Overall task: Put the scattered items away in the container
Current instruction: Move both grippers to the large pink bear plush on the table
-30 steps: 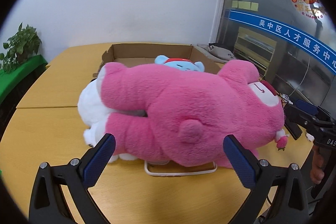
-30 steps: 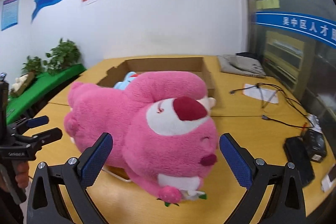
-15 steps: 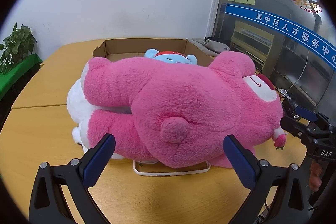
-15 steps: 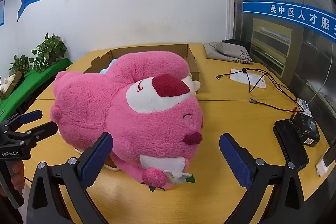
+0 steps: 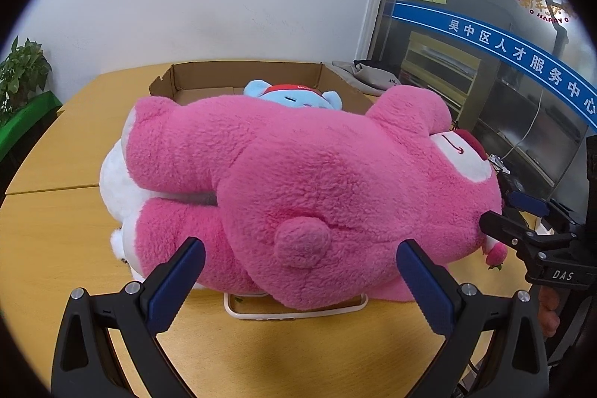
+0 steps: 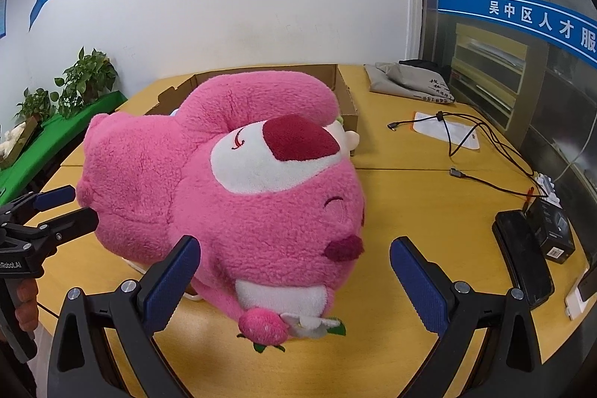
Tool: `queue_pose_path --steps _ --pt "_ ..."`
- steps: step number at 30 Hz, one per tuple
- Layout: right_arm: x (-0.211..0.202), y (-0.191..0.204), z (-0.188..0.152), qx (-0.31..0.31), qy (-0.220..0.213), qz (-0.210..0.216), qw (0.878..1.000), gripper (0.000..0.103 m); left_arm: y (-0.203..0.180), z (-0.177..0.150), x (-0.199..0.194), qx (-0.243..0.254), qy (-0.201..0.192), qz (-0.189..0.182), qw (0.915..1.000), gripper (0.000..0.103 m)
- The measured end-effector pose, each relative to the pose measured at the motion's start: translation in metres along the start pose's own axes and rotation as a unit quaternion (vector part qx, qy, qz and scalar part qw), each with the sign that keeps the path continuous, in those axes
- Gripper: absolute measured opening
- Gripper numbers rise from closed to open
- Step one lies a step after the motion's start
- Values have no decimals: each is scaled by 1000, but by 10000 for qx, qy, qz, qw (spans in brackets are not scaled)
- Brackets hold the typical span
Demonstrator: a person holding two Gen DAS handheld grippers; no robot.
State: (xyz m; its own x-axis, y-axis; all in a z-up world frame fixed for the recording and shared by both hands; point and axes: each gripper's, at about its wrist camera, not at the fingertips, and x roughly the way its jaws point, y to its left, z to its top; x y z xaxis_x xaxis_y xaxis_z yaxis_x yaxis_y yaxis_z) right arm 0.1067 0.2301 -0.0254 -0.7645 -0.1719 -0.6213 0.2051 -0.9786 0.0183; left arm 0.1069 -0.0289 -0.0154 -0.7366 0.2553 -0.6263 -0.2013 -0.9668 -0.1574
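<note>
A big pink plush bear (image 5: 298, 189) lies on its side on the wooden table, in front of an open cardboard box (image 5: 238, 77). A blue plush (image 5: 294, 94) sits in the box behind it. A white plush (image 5: 115, 181) and a white-edged flat item (image 5: 294, 310) lie partly under the bear. My left gripper (image 5: 300, 263) is open, its jaws wide at the bear's back near the tail. My right gripper (image 6: 293, 265) is open, its jaws either side of the bear's face (image 6: 276, 196). Each gripper shows in the other view: the right one (image 5: 522, 211), the left one (image 6: 56, 207).
On the right of the table lie a grey cloth bag (image 6: 410, 81), black cables (image 6: 477, 144), a black phone (image 6: 522, 256) and a small black box (image 6: 552, 230). Potted plants (image 6: 86, 77) stand on a green ledge at the left. A white wall is behind.
Both grippers have moved closer to the bear, which now fills more of each view. Their jaws have stayed wide open. The bear has not moved.
</note>
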Motion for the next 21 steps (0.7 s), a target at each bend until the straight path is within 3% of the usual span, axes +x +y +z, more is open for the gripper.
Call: queue_pose_path --steps 16,21 --pt "13 -9 8 0 -73 142 9999 103 22 15 21 38 82 -382 9992 102" --pt "43 -21 18 32 33 946 9955 103 43 23 46 -98 321 -1026 9942 103"
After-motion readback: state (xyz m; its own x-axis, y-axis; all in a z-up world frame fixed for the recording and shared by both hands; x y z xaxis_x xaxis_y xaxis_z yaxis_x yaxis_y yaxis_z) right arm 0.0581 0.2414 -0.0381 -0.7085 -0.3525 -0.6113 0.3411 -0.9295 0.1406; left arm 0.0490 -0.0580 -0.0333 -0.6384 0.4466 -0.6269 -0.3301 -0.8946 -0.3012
